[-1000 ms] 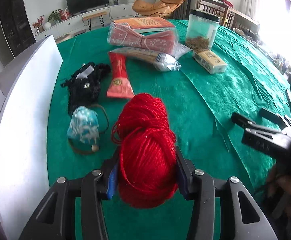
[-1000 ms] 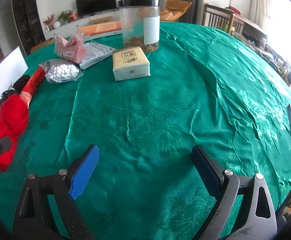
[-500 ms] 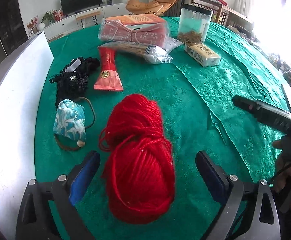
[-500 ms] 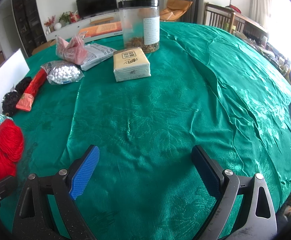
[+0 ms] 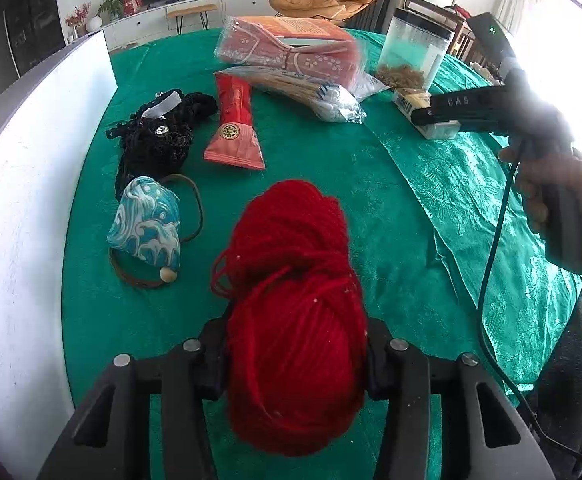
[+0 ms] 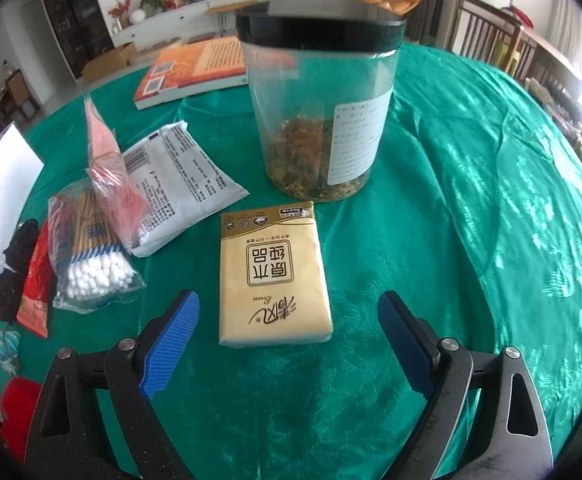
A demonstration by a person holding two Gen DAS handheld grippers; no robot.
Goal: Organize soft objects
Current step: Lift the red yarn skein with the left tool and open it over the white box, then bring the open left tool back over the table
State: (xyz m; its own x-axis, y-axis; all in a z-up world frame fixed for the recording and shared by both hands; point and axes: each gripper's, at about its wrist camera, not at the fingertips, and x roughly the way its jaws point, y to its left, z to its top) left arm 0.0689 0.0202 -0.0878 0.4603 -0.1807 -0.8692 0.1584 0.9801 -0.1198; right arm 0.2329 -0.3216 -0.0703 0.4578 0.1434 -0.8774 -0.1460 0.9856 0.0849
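Your left gripper (image 5: 295, 354) is closed on one red yarn skein (image 5: 291, 316), both fingers pressed into its sides, near the edge of the green-clothed table (image 5: 331, 168) closest to you. Your right gripper (image 6: 289, 344) stands wide open, holding nothing, with one beige tissue pack (image 6: 273, 276) lying between and just ahead of its blue pads (image 6: 171, 344).

Counted along the table's left edge: one blue-and-white wave-print fabric pouch (image 5: 147, 224), one black lace bundle (image 5: 159, 136), one red foil sachet (image 5: 235, 124). Farther in sit one clear bag of cotton swabs (image 6: 91, 252), one pink floral packet (image 5: 287, 56) and one clear black-lidded jar (image 6: 319, 108). One orange book (image 6: 195, 68) lies at the far edge.
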